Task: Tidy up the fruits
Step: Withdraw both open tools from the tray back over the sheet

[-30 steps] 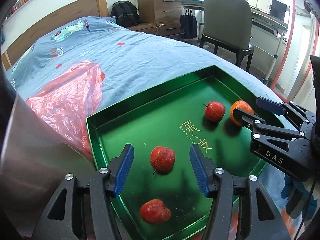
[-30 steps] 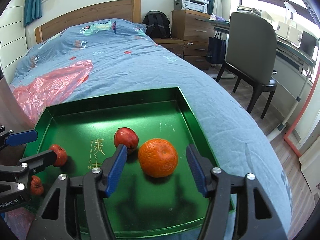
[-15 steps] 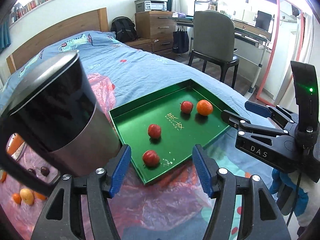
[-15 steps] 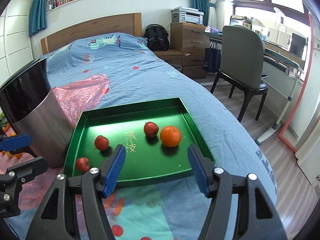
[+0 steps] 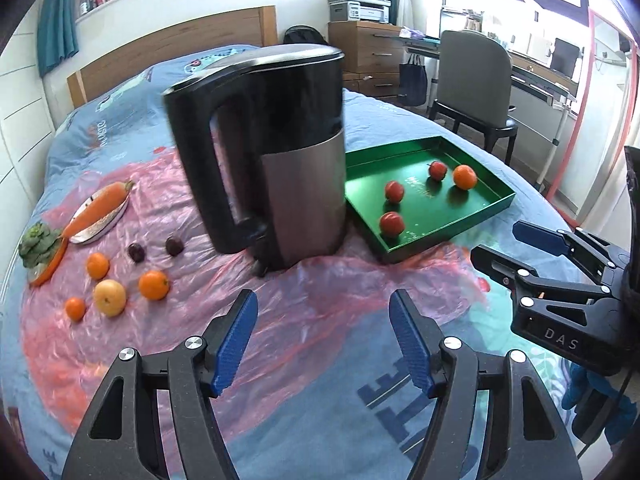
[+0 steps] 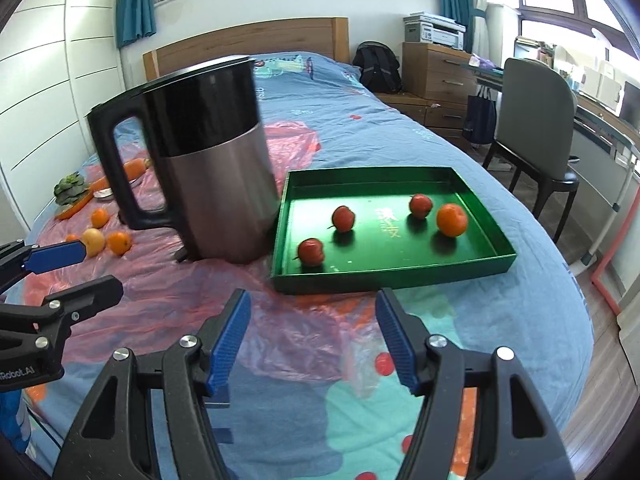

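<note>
A green tray lies on the bed and holds three small red fruits and an orange. Loose oranges, a yellow fruit and two dark fruits lie on pink plastic to the left. My left gripper is open and empty, held back above the plastic. My right gripper is open and empty, in front of the tray. Each gripper shows at the side of the other's view.
A tall black and steel kettle stands between the tray and the loose fruit. A carrot on a small dish and a leafy green lie far left. A chair and a desk stand beside the bed.
Both grippers have pulled back and up from the tray, staying open. The kettle and the loose fruit on the left have come into view.
</note>
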The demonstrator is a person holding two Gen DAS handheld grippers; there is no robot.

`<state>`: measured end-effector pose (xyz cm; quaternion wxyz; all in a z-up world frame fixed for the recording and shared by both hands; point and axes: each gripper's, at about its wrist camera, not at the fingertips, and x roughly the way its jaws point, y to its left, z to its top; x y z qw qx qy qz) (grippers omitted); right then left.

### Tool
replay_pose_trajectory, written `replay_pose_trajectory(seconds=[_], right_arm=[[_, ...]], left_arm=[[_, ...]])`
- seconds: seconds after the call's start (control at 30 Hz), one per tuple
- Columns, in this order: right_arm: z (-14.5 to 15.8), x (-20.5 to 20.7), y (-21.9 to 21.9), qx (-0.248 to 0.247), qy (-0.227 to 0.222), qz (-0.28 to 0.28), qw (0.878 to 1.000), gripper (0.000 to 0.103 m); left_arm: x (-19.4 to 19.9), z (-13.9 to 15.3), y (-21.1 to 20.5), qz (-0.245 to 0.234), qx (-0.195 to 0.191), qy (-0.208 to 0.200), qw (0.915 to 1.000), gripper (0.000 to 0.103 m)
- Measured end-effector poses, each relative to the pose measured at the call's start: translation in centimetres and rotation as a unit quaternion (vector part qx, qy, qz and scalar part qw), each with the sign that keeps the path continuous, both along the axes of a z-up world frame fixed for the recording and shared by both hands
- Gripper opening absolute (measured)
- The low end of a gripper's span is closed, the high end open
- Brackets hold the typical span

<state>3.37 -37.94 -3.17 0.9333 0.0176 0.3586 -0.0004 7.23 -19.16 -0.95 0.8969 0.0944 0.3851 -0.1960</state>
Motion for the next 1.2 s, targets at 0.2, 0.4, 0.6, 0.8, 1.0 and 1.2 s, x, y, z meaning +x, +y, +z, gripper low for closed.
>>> replay_pose_trajectory(seconds=[0.2, 0.4, 0.6, 0.8, 1.0, 1.2], right_arm=[[0.4, 0.0, 5.6, -0.004, -0.003, 0.054, 0.999, 0.097], [-0.1, 0.5, 9.9, -0.012, 0.007, 0.091, 0.996, 0.097], [-1.2, 1.1, 13.8, -0.017, 0.023, 0.129, 0.991, 0.097], [-2.7, 2.1, 17.9, -0.024, 0.04, 0.169, 0.984, 0.097], [-4.3, 4.1, 21.3, -0.022, 0.052, 0.198, 0.979, 0.097], [-5.5, 6.8, 23.8, -0.02, 0.056, 0.206, 0.977, 0.097]], left_arm=[[-0.4, -1.2, 6.1, 0.055, 0.002, 0.002, 0.9985, 0.062], [0.0, -2.0, 10.7, 0.094, -0.001, 0.002, 0.9955, 0.062], [0.6, -3.8, 14.8, 0.125, -0.002, 0.012, 0.992, 0.062], [1.4, -5.7, 19.3, 0.164, -0.011, 0.026, 0.986, 0.062], [2.8, -7.1, 23.5, 0.205, -0.016, 0.031, 0.9781, 0.062], [5.0, -8.1, 27.0, 0.238, -0.028, 0.037, 0.9701, 0.062]])
